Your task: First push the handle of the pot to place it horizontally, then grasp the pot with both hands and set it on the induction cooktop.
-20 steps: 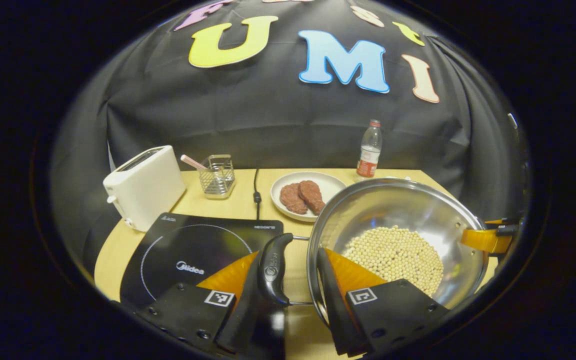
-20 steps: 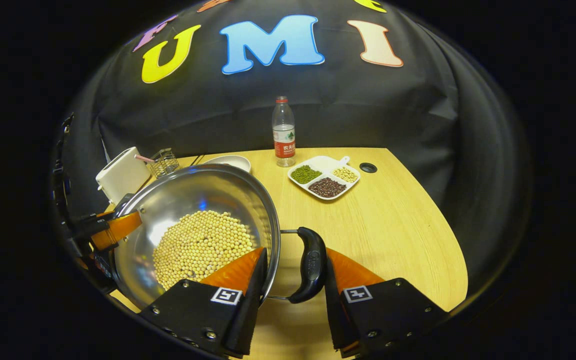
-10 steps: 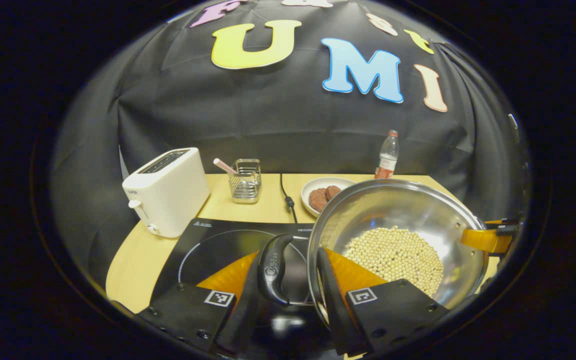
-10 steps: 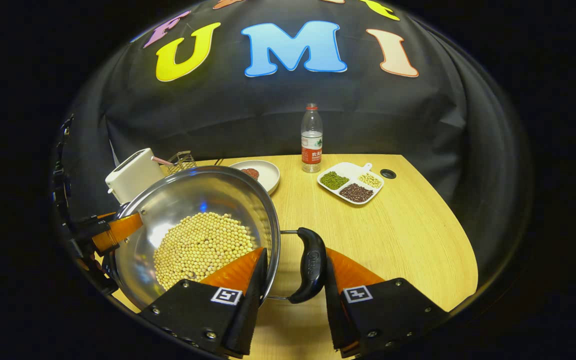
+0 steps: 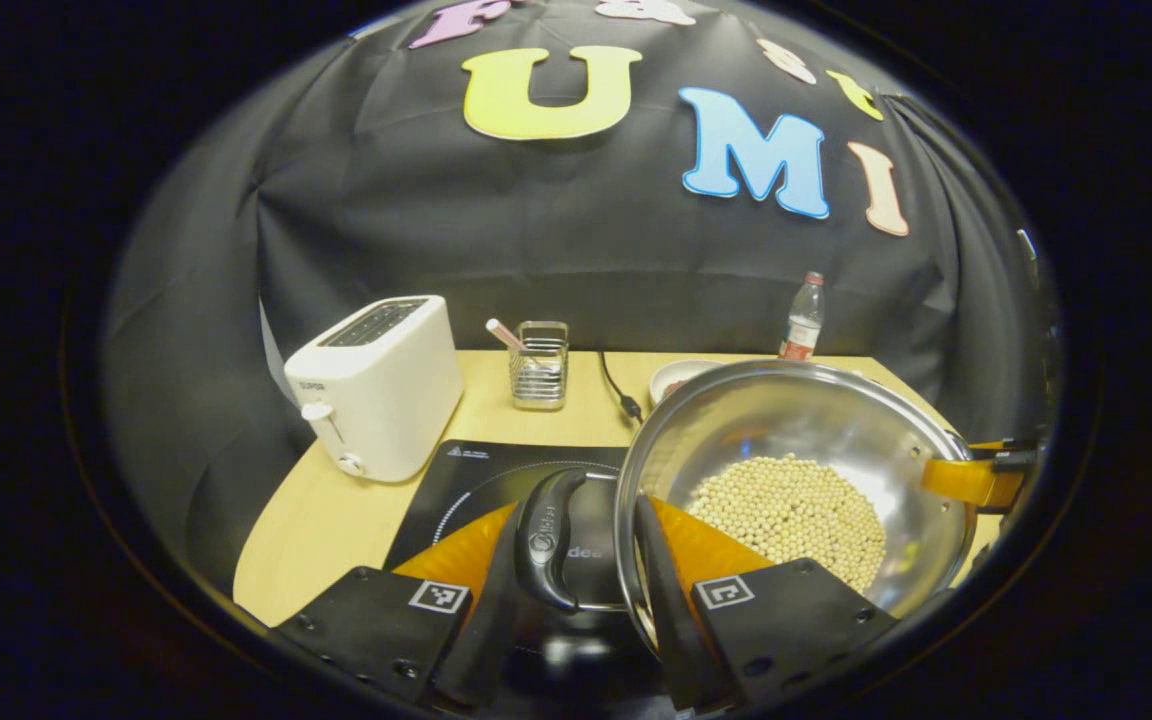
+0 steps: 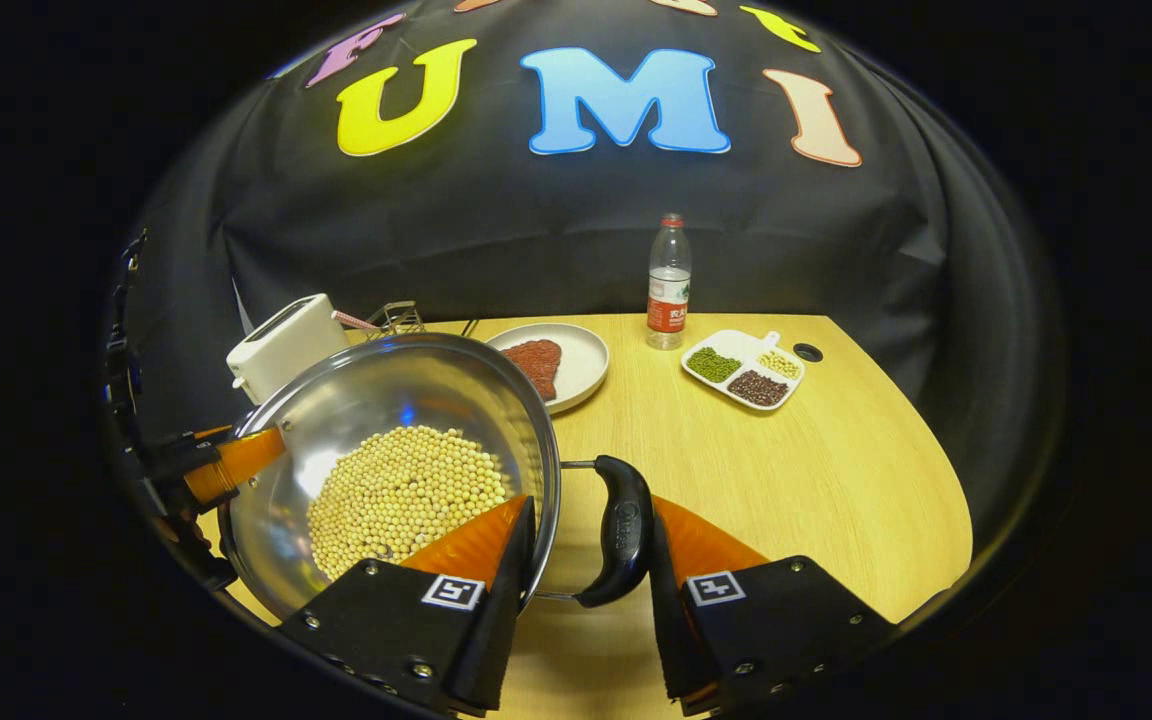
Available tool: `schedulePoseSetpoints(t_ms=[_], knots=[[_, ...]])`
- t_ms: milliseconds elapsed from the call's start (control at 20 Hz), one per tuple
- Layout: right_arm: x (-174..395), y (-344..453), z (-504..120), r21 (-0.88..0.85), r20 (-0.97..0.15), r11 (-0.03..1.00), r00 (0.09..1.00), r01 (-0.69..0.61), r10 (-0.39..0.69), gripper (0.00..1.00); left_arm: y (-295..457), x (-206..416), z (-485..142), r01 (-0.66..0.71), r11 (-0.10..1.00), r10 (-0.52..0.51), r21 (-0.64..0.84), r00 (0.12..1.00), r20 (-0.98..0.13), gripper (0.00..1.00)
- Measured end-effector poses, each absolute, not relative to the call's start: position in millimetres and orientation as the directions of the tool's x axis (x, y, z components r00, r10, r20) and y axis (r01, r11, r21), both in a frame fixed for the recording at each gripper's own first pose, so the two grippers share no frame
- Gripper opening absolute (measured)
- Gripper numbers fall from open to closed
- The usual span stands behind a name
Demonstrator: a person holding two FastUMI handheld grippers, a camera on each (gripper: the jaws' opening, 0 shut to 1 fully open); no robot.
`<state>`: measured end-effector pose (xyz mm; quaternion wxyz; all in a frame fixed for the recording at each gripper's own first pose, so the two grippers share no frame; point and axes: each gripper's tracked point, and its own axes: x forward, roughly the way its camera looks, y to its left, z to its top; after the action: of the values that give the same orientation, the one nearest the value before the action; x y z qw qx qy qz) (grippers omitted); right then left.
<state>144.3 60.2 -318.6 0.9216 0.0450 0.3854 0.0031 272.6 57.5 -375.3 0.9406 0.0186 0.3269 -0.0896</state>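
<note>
1. pot (image 5: 816,420): shiny steel, wide and round, holding a heap of pale yellow beans (image 5: 786,510); it is upright with a black loop handle (image 5: 548,538) on each side, both lying level.
2. induction cooktop (image 5: 476,480): flat black glass slab with a ring mark, on the wooden table, below the pot's near handle.

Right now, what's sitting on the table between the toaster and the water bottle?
In the left gripper view, a wire basket holding a pink stick, a black power cord and a white plate sit between the toaster and the water bottle.
</note>
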Motion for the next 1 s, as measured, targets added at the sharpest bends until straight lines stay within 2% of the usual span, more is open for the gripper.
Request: schedulePoseSetpoints(t_ms=[100, 150, 200, 300, 600, 650, 700, 850, 950, 1000], knots=[[144, 75, -319, 0.088, -0.709, 0.996, 0.703, 0.026, 0.044, 0.59, 73, 273, -374, 0.178, 0.984, -0.152, -0.02, 0.772, -0.617, 0.64], [144, 83, -319, 0.09, -0.71, 0.996, 0.703, 0.025, 0.047, 0.59, 81, 273, -374, 0.177, 0.984, -0.15, -0.018, 0.774, -0.615, 0.68], [145, 90, -319, 0.093, -0.709, 0.995, 0.703, 0.023, 0.05, 0.59, 89, 273, -373, 0.175, 0.984, -0.147, -0.016, 0.774, -0.616, 0.64], [146, 105, -320, 0.096, -0.709, 0.995, 0.703, 0.018, 0.056, 0.59, 105, 275, -376, 0.168, 0.986, -0.141, -0.014, 0.775, -0.616, 0.68], [154, 147, -326, 0.109, -0.712, 0.994, 0.698, 0.0, 0.078, 0.59, 149, 282, -377, 0.143, 0.99, -0.122, -0.015, 0.774, -0.621, 0.68], [154, 154, -328, 0.112, -0.714, 0.994, 0.695, -0.003, 0.083, 0.59, 157, 283, -380, 0.14, 0.99, -0.117, -0.013, 0.771, -0.626, 0.64], [156, 159, -329, 0.115, -0.717, 0.993, 0.692, -0.005, 0.087, 0.59, 164, 285, -382, 0.138, 0.99, -0.115, -0.013, 0.768, -0.63, 0.68], [162, 175, -336, 0.123, -0.723, 0.992, 0.684, -0.008, 0.096, 0.59, 181, 295, -387, 0.143, 0.99, -0.113, -0.004, 0.759, -0.641, 0.68], [168, 184, -341, 0.128, -0.731, 0.992, 0.675, -0.008, 0.1, 0.59, 191, 302, -392, 0.146, 0.989, -0.109, 0.005, 0.753, -0.649, 0.64], [170, 188, -343, 0.13, -0.734, 0.991, 0.671, -0.008, 0.102, 0.59, 194, 305, -395, 0.145, 0.989, -0.106, 0.005, 0.749, -0.654, 0.68]])
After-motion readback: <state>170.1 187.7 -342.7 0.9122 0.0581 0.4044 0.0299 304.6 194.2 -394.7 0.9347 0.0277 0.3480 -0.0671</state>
